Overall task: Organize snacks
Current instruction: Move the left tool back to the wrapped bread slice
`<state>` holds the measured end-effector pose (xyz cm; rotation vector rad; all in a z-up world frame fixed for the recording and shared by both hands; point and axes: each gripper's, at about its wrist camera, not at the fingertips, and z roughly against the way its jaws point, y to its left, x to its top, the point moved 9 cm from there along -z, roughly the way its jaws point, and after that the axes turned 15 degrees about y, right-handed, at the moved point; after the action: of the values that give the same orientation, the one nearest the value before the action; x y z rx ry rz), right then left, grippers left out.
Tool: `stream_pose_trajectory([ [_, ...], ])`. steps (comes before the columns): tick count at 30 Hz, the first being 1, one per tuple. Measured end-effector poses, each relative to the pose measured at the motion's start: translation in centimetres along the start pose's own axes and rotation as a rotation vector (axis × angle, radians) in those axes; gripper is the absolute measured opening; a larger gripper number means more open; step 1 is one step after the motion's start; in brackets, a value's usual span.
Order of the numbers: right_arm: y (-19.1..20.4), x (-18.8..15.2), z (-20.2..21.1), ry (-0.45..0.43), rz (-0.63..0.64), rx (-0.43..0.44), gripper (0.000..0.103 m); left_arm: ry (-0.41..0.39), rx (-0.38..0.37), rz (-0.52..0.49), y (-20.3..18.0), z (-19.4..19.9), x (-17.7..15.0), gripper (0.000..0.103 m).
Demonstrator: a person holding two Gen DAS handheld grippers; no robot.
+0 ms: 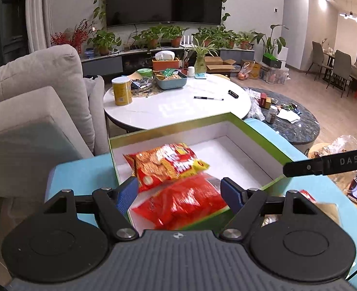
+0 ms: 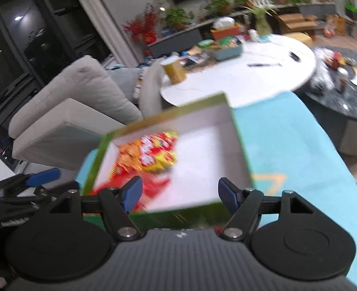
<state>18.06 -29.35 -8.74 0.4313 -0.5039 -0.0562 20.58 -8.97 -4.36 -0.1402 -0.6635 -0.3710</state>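
Two snack bags are in the green box (image 1: pixel 251 131) on the blue worktop (image 1: pixel 81 174): the cracker bag (image 1: pixel 163 165) lies on top of the red bag (image 1: pixel 185 201). Left tongs (image 1: pixel 179 191) are apart over the red bag, not pinching it. Right tongs (image 2: pixel 178 190) are apart too, nothing between them.

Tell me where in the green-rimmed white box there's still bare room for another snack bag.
The far right half of the green-rimmed white box is bare white floor, bordered by the far wall, the right wall and the cracker bag. The near left is crowded: the cracker bag overlaps a plain red snack bag there, near the left gripper, whose fingers are apart.
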Motion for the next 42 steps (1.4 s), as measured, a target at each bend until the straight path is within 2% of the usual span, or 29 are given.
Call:
stream_pose_trajectory([
  [5, -2.1, -2.1, -0.7, 0.050, -0.067, 0.011, 0.076, 0.021, -0.017, 0.008, -1.0, 0.6, -2.1, 0.072],
  [10, -1.2, -3.5, -2.7, 0.117, -0.064, 0.037, 0.077, 0.045, -0.005, 0.031, -1.0, 1.3, -4.2, 0.073],
  [12, 0.0, -4.2, -2.9, 0.123, -0.031, 0.052, 0.078, 0.054, 0.000, 0.050, -0.7, 1.8, -5.0, 0.073],
  [16, 3.6, -6.1, -3.3, 0.170, 0.047, 0.146, 0.077, 0.063, 0.019, 0.087, 0.3, 2.5, -6.3, 0.073],
  [24, 9.9, -9.9, -4.6, 0.242, 0.212, 0.217, 0.077, 0.075, 0.057, 0.139, 2.0, 4.2, -9.2, 0.074],
  [26, 10.4, -10.3, -4.3, 0.243, 0.232, 0.222, 0.077, 0.081, 0.063, 0.146, 2.3, 4.4, -9.8, 0.074],
  [29, 9.7, -9.5, -2.9, 0.200, 0.199, 0.216, 0.077, 0.088, 0.053, 0.155, 2.2, 4.6, -10.5, 0.074],
  [36, 5.3, -7.7, 2.0, 0.065, 0.102, 0.143, 0.077, 0.103, -0.001, 0.112, -0.1, 4.4, -11.2, 0.075],
  [42, 2.3, -9.1, 2.6, 0.069, 0.040, 0.073, 0.077, 0.138, -0.031, 0.069, -2.2, 3.3, -11.8, 0.075],
])
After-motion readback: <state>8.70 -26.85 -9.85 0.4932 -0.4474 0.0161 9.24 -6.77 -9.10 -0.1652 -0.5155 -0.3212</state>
